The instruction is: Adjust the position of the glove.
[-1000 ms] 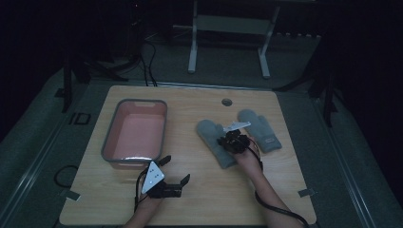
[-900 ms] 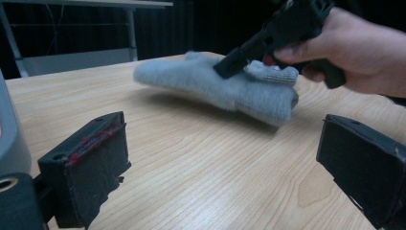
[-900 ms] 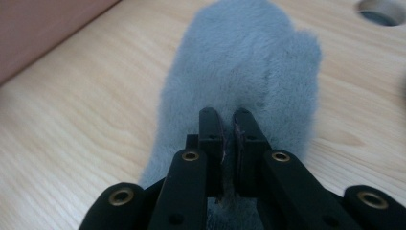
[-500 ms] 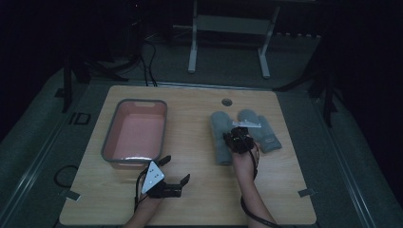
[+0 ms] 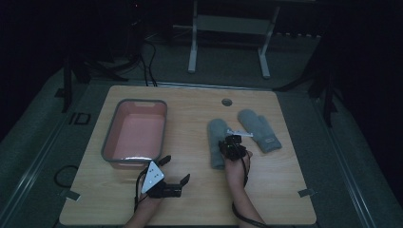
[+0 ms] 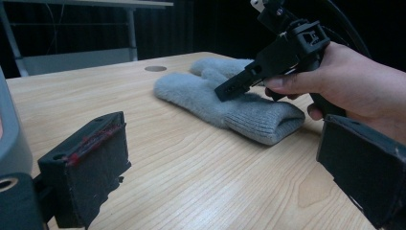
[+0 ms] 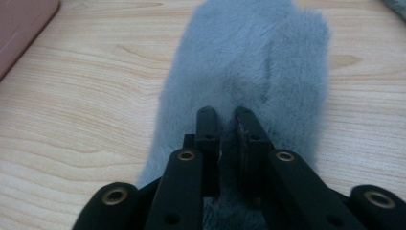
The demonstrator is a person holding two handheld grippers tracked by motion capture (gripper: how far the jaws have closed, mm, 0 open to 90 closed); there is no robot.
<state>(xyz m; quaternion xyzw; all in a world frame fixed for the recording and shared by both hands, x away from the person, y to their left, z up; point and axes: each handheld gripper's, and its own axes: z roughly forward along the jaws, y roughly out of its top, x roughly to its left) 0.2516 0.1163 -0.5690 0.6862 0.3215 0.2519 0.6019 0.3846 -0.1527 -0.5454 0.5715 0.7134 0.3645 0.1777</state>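
Observation:
Two grey fleece mittens lie side by side on the wooden table. The left mitten (image 5: 217, 135) (image 6: 215, 100) (image 7: 249, 62) lies straight, fingertips pointing away from me. My right gripper (image 5: 225, 148) (image 6: 225, 91) (image 7: 226, 115) bears down on its cuff half, its jaws almost together and pinching the fur. The right mitten (image 5: 259, 129) (image 6: 213, 64) lies untouched beyond it, slanted. My left gripper (image 5: 174, 170) (image 6: 225, 139) rests low near the table's front, just below the tub, with its jaws wide open and nothing between them.
A grey-rimmed tub with a pink inside (image 5: 110, 142) (image 6: 7, 120) (image 7: 24, 28) stands at the table's left. A round cable hole (image 5: 226, 102) (image 6: 155, 68) sits near the far edge. Bare wood lies between the tub and the mittens. A metal stand is on the floor behind.
The left mitten, slanted a second ago, has been swung round to lie straight, with the right gripper on it. The left gripper has not moved.

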